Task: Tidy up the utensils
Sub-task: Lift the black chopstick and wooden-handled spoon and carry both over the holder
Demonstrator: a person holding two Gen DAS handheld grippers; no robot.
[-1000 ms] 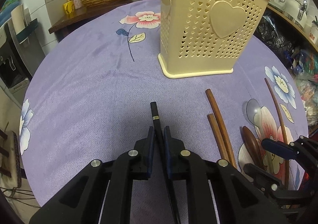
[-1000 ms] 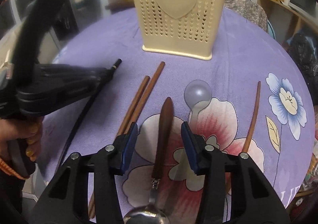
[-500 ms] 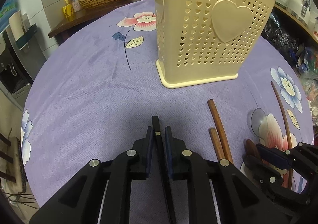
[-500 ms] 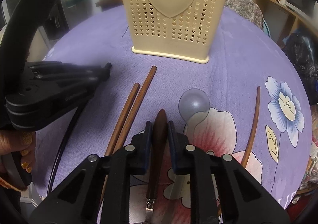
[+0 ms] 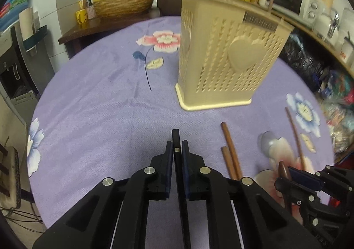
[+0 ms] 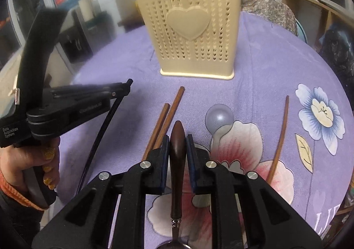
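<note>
Clamping the wooden-handled spoon (image 6: 177, 160) now, the right gripper (image 6: 178, 146) has closed — left gripper (image 5: 176, 149) still pinches its black chopstick (image 5: 176, 138).

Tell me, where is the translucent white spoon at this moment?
In the right wrist view the translucent spoon lies on the purple tablecloth, right of centre, between the two straight brown chopsticks and the single curved one, in front of the cream holder.

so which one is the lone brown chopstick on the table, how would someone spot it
Start at the cream utensil holder with the heart on its front, standing on the purple flowered tablecloth. Come forward and right toward the blue-and-white flower: the lone chopstick lies there, thin and slightly bowed. Unlike the straight brown pair further left, it lies by itself, right of the pale spoon.
</note>
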